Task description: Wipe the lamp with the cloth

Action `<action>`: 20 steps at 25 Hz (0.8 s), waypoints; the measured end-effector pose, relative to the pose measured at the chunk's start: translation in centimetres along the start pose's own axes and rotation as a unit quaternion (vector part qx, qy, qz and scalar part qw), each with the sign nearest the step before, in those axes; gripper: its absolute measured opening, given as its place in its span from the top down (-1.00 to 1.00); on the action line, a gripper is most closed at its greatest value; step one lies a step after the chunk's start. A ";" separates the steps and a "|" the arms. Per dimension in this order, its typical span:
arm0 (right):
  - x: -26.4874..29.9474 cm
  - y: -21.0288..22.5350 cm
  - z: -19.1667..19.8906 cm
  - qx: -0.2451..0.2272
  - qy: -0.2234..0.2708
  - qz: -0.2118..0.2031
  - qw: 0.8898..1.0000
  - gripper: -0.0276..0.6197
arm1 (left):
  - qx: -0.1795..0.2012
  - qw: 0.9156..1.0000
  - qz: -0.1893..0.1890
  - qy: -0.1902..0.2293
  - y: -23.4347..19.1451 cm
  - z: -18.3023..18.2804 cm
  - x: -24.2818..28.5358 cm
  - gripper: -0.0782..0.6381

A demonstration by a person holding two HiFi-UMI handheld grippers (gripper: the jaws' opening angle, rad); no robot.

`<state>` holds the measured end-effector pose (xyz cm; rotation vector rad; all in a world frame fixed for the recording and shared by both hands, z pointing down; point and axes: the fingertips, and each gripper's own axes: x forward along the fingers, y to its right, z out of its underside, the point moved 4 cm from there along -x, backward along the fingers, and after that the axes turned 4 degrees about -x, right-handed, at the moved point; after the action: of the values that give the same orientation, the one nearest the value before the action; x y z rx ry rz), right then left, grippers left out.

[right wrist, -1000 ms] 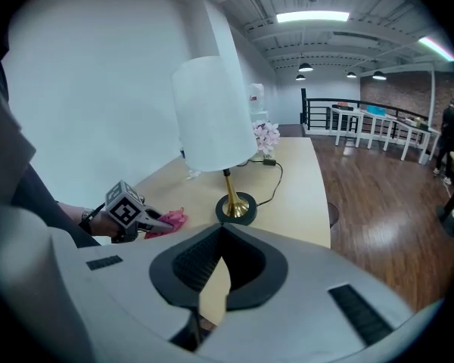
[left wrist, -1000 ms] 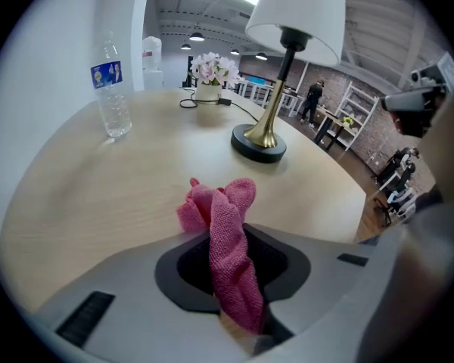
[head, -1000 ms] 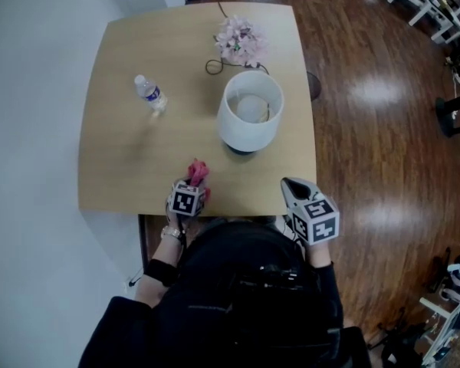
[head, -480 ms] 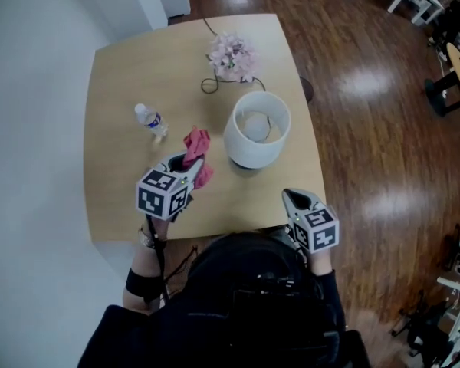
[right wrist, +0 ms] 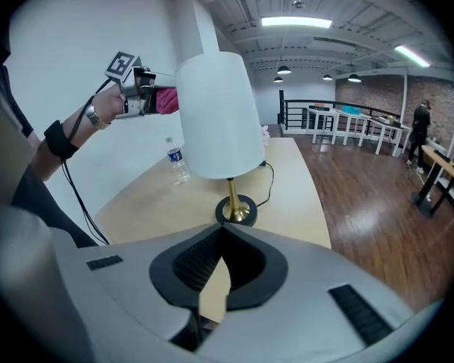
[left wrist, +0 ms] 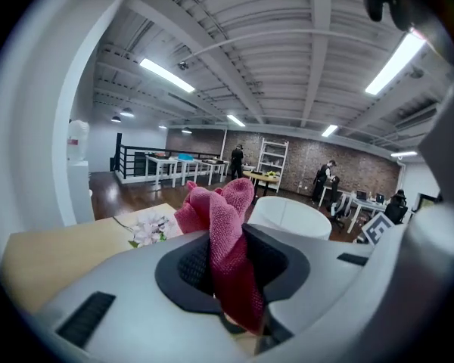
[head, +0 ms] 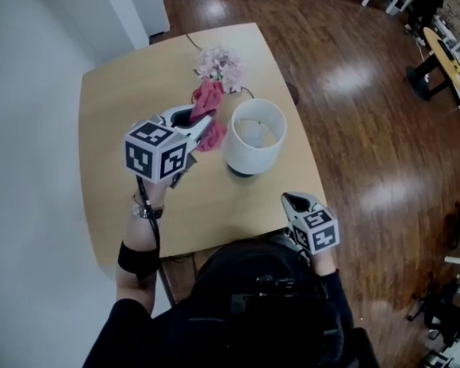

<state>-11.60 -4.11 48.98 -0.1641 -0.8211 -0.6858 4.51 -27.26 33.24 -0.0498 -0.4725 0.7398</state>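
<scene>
From the head view, our left hand-held gripper (head: 202,126) holds the pink cloth (head: 208,102) just beside the lamp (head: 254,135) on the worktop (head: 111,106). The left gripper view shows its jaws pinching that cloth. In the right gripper view, our right hand-held gripper (right wrist: 218,248) is closed and empty. Next, we judge, the cloth must be pressed against the shade.

The person is holding the left gripper (head: 202,126) up and out in front of the body, with the left arm (head: 138,244) reaching forward and the gripper pointing away and slightly downward. Its jaws are clamping a pink cloth (head: 208,102), which is sticking out beyond the tips. The right gripper (head: 295,202) is sitting low and close to the torso, tilting downward, its jaws pressing together with nothing between them. The right hand (head: 320,257) is gripping it behind the marker cube.
</scene>
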 end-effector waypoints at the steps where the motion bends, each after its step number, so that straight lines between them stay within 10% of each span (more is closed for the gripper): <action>1: 0.0 -0.1 -0.1 -0.002 0.001 0.001 1.000 0.90 | -0.009 1.000 0.009 0.012 -0.2 -0.8 0.5 0.55; 20: -0.4 -0.4 0.3 0.027 0.010 -0.006 1.000 0.90 | -0.114 0.986 0.120 0.024 -0.5 -2.8 8.0 0.55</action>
<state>-12.20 -4.11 48.87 -0.1046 -0.8206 -0.6747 11.19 -22.02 34.02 -0.3417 -0.5092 0.9155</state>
